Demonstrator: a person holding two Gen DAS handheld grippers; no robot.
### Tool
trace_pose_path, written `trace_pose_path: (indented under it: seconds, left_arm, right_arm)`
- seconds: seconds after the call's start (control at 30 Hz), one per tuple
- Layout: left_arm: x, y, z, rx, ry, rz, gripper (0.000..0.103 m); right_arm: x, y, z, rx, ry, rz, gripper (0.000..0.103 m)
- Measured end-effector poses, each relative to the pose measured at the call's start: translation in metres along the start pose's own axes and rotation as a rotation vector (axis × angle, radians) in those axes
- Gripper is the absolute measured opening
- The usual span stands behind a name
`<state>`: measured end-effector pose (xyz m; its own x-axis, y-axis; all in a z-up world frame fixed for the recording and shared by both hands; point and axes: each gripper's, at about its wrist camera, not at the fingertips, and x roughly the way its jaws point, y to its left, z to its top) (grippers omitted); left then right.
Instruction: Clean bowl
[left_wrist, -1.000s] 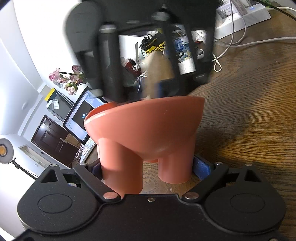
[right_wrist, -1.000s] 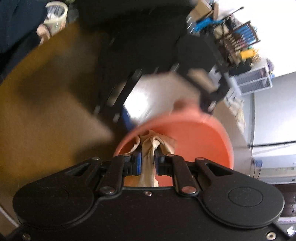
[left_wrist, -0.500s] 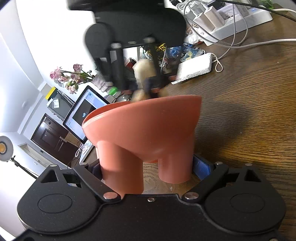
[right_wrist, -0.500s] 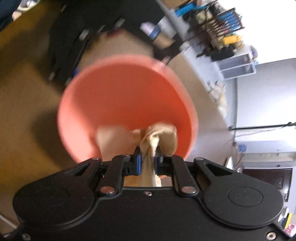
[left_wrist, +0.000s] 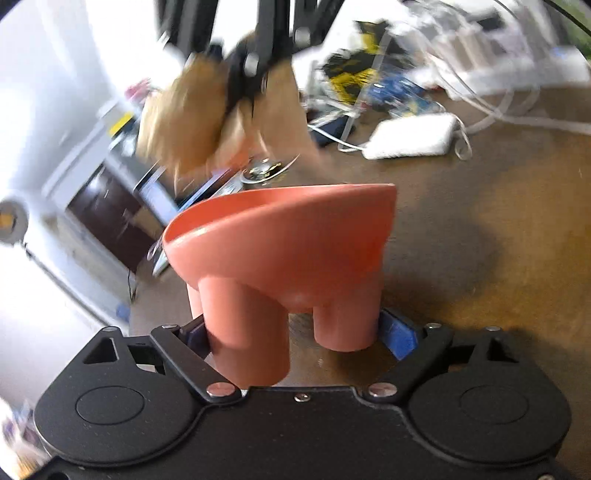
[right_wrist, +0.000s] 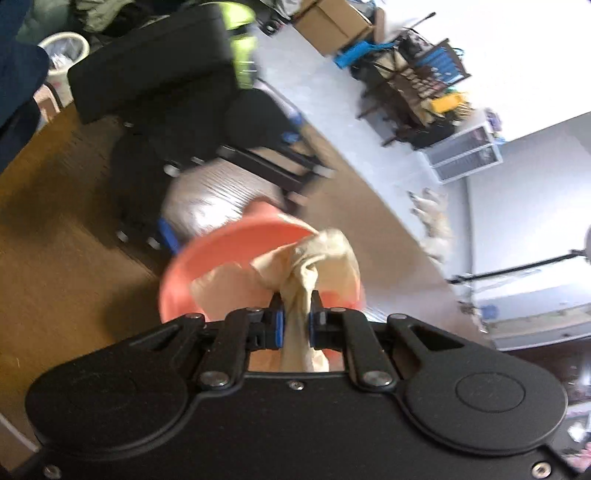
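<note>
An orange bowl (left_wrist: 288, 236) on stubby legs is held over the wooden table (left_wrist: 498, 221) by my left gripper (left_wrist: 295, 328). Its jaws are closing, and the blue pads (left_wrist: 397, 336) press on the outer legs. The bowl tilts, its rim lower on the left. Above and behind the rim, blurred, hangs my right gripper (left_wrist: 247, 85), shut on a beige cloth (left_wrist: 184, 118). In the right wrist view the right gripper (right_wrist: 295, 306) pinches the bunched cloth (right_wrist: 306, 258), which hangs over the bowl (right_wrist: 221, 251). Whether the cloth touches the bowl I cannot tell.
A white block (left_wrist: 410, 136), tangled cables and a power strip (left_wrist: 517, 55) lie at the table's far side. A laptop (left_wrist: 159, 192) stands beyond the left edge. A white bin (right_wrist: 64, 48) and a person's dark sleeve (right_wrist: 18, 74) are at the upper left.
The right gripper has lifted the cloth up out of the bowl's inside to above its rim. The left gripper has rolled, so the bowl now tilts.
</note>
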<state>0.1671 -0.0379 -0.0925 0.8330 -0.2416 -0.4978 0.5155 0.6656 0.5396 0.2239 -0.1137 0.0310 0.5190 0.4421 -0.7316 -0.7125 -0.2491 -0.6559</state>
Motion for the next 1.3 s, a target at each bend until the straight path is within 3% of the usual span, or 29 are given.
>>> trace_pose_path:
  seconds: [0.13,0.27,0.37,0.43,0.5,0.57,0.6,0.8,0.97,1.03,1.13,1.3]
  left_arm:
    - [0.004,0.004,0.003,-0.215,0.051,0.001,0.088]
    - [0.01,0.015,0.0,-0.42,0.08,-0.012,0.087]
    - [0.008,0.023,-0.002,-0.504,0.093,0.007,0.087]
    - [0.01,0.024,0.0,-0.543,0.096,0.042,0.088]
    - [0.013,0.023,0.002,-0.552,0.1,0.063,0.088]
    - [0.018,0.023,0.004,-0.558,0.104,0.075,0.088]
    - [0.019,0.023,0.005,-0.563,0.104,0.075,0.088]
    - [0.046,0.033,0.017,-0.627,0.11,0.094,0.088]
    - [0.068,0.042,0.026,-0.653,0.138,0.118,0.089]
    - [0.067,0.042,0.025,-0.66,0.169,0.141,0.101]
    - [0.046,0.03,0.02,-0.641,0.183,0.125,0.103]
    - [-0.007,0.009,0.005,-0.668,0.183,0.123,0.103]
  right_arm:
    - [-0.006,-0.015,-0.009,-0.05,0.144,-0.063,0.014]
    - [0.039,-0.019,-0.029,-0.083,0.278,-0.027,0.014]
    - [0.08,-0.015,-0.051,-0.116,0.354,0.006,0.014]
    - [0.097,-0.007,-0.065,-0.114,0.394,0.034,0.025]
    - [0.111,-0.004,-0.079,-0.103,0.439,0.074,0.058]
    - [0.124,0.0,-0.085,-0.13,0.457,0.078,0.073]
    - [0.13,0.002,-0.085,-0.138,0.462,0.074,0.076]
    - [0.061,0.006,-0.086,-0.173,0.437,-0.025,0.081]
    - [-0.021,0.012,-0.053,-0.22,0.409,-0.156,0.088]
    - [-0.05,0.025,-0.046,-0.235,0.403,-0.252,0.09]
    - [-0.071,0.046,-0.034,-0.235,0.372,-0.335,0.091]
    - [-0.1,0.093,-0.012,-0.032,0.233,-0.352,0.096]
